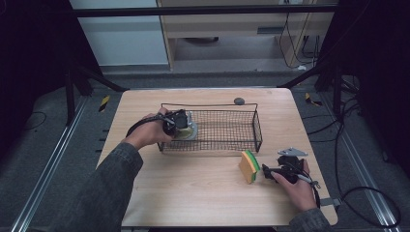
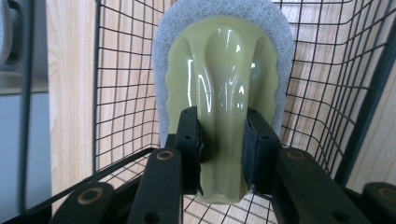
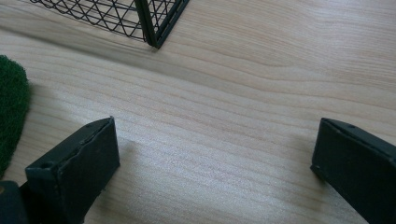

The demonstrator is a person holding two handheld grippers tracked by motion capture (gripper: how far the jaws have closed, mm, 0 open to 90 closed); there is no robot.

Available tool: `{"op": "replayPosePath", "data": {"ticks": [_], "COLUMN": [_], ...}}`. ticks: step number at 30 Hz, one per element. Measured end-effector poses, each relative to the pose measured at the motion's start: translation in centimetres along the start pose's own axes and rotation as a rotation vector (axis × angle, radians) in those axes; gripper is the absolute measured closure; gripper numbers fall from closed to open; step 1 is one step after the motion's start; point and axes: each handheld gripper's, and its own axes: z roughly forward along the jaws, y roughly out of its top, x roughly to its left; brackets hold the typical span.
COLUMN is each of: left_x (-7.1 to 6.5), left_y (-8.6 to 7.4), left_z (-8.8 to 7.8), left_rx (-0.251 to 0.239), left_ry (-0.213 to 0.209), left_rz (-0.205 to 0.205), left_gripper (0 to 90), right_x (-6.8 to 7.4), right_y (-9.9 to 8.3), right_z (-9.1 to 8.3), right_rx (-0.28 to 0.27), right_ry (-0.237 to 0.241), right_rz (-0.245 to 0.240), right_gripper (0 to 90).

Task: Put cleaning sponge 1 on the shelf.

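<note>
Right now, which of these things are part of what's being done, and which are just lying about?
In use:
- left gripper, shut on the scrubber
- wire basket, scrubber held inside it

Lying about:
- sponge on the table
- right gripper, open, holding nothing
- small grey thing

A light wooden surface (image 1: 203, 193) stands on dark grey carpet floor (image 1: 43, 145) crossed by black cables (image 1: 358, 193). Behind it, a pale wooden cabinet (image 1: 232, 24) adjoins what may be a white panel (image 1: 121, 38); both sides are dark.
</note>
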Motion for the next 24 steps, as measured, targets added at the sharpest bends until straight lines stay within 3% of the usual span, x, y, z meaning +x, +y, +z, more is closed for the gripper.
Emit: {"op": "replayPosePath", "data": {"ticks": [11, 24], "left_x": [0.1, 0.2], "left_y": [0.1, 0.1], "left_z": [1.1, 1.5], "left_rx": [-0.009, -0.013], "left_ry": [-0.041, -0.052], "left_rz": [-0.031, -0.039], "left_gripper": [70.5, 70.3], "right_x": [0.0, 0.0], "right_y": [0.0, 0.0], "right_z": [0.0, 0.0], "right_rx": [0.000, 0.000], "right_ry": [0.000, 0.000], "right_rz": [0.000, 0.000], "right_gripper": [0.9, 0.9]}}
